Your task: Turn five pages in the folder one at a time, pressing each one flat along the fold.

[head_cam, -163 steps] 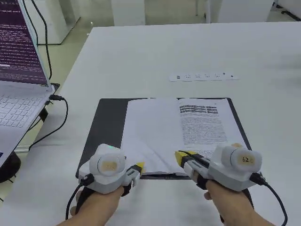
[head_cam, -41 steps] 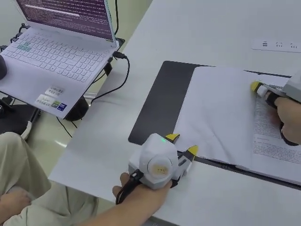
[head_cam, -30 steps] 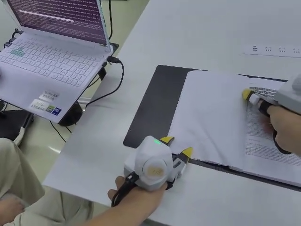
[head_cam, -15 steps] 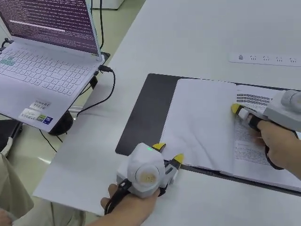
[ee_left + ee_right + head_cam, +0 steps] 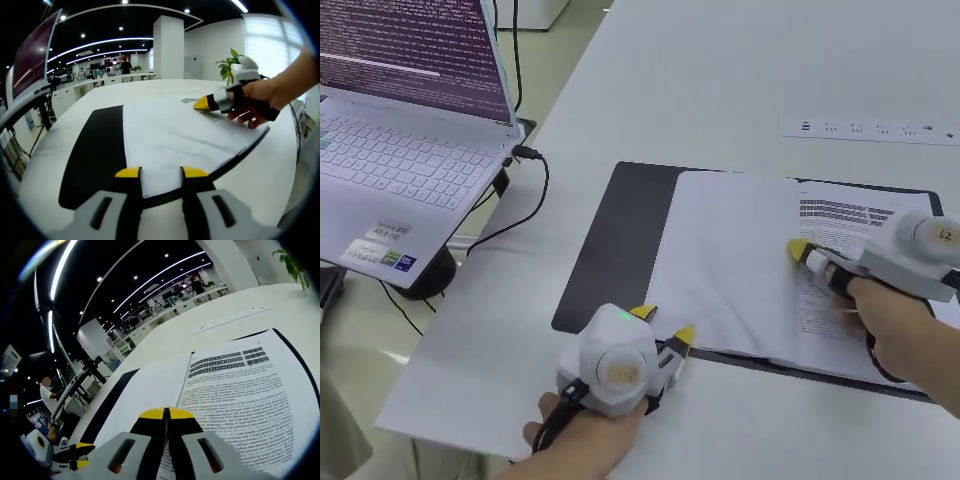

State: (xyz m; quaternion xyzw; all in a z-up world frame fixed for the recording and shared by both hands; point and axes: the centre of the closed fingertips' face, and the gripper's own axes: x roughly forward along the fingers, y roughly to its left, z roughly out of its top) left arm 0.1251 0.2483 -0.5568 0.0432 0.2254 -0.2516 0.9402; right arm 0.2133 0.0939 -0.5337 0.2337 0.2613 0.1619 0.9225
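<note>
On the folder (image 5: 620, 240) rests closed right gripper (image 5: 800, 250), perhaps labelled 62; left gripper (image 5: 663, 323) gapes.

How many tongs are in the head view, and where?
2: left tongs, open, at the folder's near edge by the blank page's corner; right tongs, shut, tips on the pages at the fold. None seem hidden.
</note>
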